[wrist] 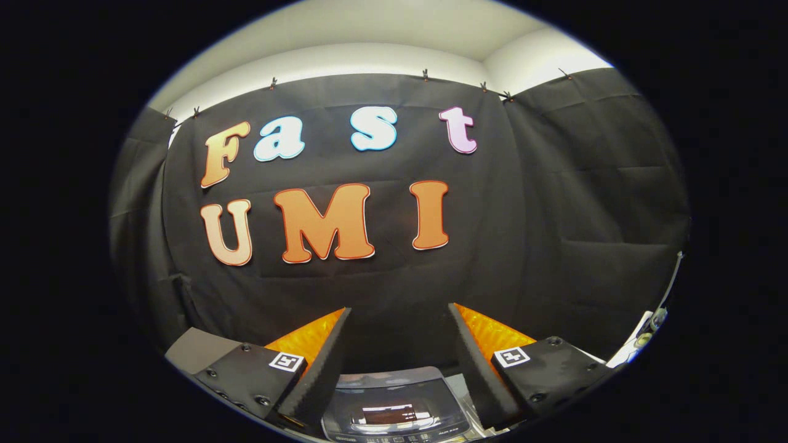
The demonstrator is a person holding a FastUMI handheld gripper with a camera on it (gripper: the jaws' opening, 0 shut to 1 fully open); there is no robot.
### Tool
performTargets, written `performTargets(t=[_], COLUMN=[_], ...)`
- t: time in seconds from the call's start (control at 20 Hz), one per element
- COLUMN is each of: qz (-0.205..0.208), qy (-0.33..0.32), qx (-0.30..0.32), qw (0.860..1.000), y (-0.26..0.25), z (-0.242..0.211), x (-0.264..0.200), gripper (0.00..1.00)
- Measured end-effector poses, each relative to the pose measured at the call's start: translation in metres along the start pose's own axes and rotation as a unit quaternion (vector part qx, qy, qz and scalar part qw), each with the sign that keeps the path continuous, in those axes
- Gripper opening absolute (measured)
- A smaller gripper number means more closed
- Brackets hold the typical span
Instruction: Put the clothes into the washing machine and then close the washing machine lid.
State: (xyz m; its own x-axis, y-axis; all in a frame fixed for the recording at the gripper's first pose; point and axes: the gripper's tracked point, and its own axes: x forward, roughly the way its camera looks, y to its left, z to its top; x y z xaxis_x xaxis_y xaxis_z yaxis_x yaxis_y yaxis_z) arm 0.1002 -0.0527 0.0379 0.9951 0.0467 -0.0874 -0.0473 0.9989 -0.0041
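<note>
My gripper (399, 312) is open, with a wide gap between its two fingers and nothing held. It is raised and looks at the booth's black cloth wall. Low between the fingers lies the washing machine (394, 409), seen from above: a dark glossy lid with a grey rim and a control strip along its near edge. The lid appears to lie flat. No clothes are visible to me.
A grey flat surface (196, 347) sits behind the left finger. At the far right stands a white object with small round fittings (646, 332). The black cloth wall (554, 215) closes off the back and the right side.
</note>
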Motion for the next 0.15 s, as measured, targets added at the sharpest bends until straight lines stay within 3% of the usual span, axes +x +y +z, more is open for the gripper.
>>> performTargets(t=[0.15], qz=[-0.017], qy=[-0.008], qx=[-0.002], qw=[1.0], y=[-0.001], z=[0.001], x=[-0.028], gripper=[0.97])
